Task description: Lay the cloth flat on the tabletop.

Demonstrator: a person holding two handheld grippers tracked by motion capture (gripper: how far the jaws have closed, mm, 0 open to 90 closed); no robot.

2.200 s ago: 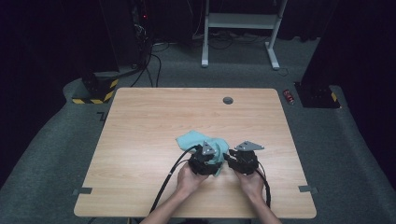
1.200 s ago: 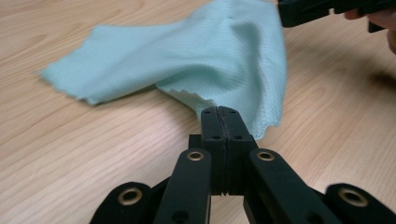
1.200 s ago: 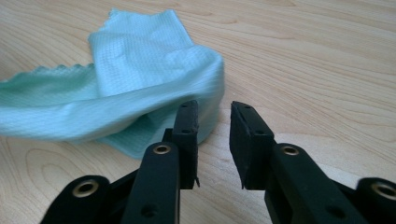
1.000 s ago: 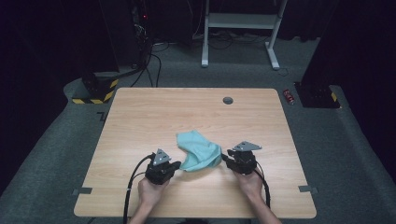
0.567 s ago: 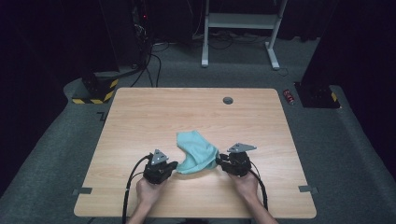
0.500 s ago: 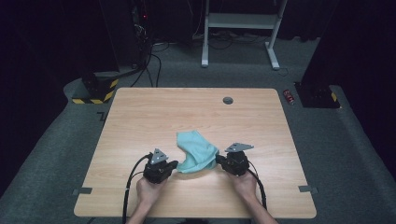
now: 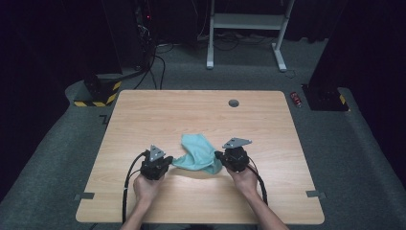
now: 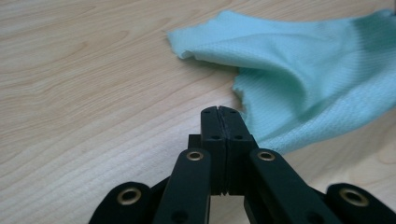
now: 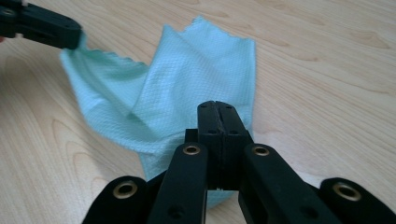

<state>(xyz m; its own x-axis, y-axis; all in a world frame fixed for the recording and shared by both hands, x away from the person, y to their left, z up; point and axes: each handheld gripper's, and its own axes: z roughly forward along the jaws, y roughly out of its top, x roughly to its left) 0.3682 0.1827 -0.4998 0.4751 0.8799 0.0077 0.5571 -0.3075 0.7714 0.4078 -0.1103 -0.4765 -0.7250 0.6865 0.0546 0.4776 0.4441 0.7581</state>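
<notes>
Both tongs were clamped on the teal cloth (image 7: pixel 198 154) mid-frame: left gripper (image 7: pixel 168 162) on its left corner, right gripper (image 7: pixel 219 158) on its right edge, above the table (image 7: pixel 143 110).

We saw the cloth (image 8: pixel 299 70) as thin teal fabric w/ a fine waffle weave, matt, soft-looking, edges a bit frayed. Table (image 7: pixel 158 115) top was light wood-grain, smooth, faint satin sheen, prob. laminate. Left gripper (image 8: pixel 218 110) and right gripper (image 9: pixel 217 105) jaws were black matt plastic w/ brass-coloured rivets, slightly shiny. Grey plates on both looked like dull metal. Floor (image 7: pixel 359 158) was grey carpet, rough.
</notes>
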